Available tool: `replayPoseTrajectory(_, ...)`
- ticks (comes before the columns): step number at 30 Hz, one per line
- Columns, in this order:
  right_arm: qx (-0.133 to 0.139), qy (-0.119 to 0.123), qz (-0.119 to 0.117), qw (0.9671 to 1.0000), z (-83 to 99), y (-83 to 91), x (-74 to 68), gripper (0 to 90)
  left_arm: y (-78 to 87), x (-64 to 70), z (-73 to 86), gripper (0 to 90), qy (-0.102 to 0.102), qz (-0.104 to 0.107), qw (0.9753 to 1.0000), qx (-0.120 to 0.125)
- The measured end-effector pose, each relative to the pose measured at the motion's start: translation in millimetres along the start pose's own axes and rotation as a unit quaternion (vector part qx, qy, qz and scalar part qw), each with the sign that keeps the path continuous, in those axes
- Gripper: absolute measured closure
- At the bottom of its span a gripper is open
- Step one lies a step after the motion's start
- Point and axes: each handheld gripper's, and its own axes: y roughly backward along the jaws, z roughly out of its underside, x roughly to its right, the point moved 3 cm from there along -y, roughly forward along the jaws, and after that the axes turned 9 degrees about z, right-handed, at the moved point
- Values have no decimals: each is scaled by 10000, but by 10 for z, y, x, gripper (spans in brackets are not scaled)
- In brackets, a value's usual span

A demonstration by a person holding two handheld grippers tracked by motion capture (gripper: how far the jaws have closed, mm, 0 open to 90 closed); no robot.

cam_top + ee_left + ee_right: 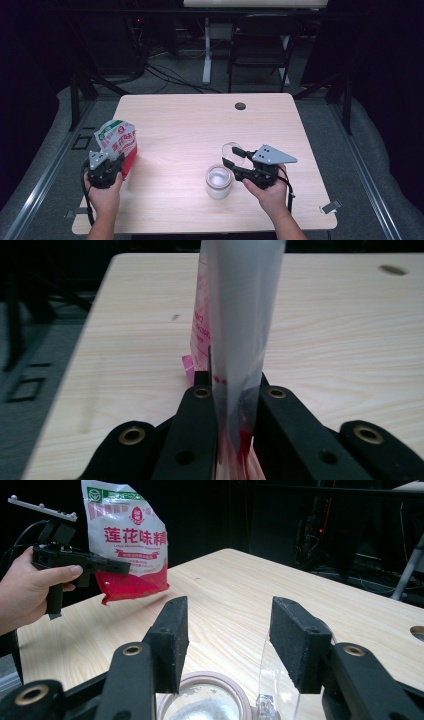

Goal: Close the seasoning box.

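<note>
While the left gripper (111, 162) clamps a red-and-white bag (119, 142) upright at the table's (200, 120) left edge, the right gripper (234, 161) hovers, jaws wide apart and empty, beside an open jar (219, 182); pouring seems next; the bag must travel over the jar and tip.

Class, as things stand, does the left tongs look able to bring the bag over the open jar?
Probably yes: the left tongs are shut on the bag, and bare table lies between it and the jar. The right tongs sit close beside the jar.
</note>
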Motion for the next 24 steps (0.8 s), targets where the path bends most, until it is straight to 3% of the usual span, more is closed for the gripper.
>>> replayPoseTrajectory(3, 11, -12, 9, 10000, 0, 1, 2, 493, -15, -19, 7, 899, -268, -262, 9991, -185)
replayPoseTrajectory(9, 6, -14, 20, 10000, -1, 8, 12, 493, -69, -51, 39, 895, -350, -372, 9978, -420)
replayPoseTrajectory(12, 11, -26, 22, 10000, 0, 10, 20, 493, -81, -45, 44, 889, -500, -393, 9965, -543)
replayPoseTrajectory(20, -22, -34, 33, 10000, 14, 1, 32, 493, -114, -35, 68, 814, -383, -241, 9974, -558)
replayPoseTrajectory(24, -29, -37, 42, 10000, 19, -1, 36, 493, -118, -28, 67, 680, -270, -127, 9986, -431)
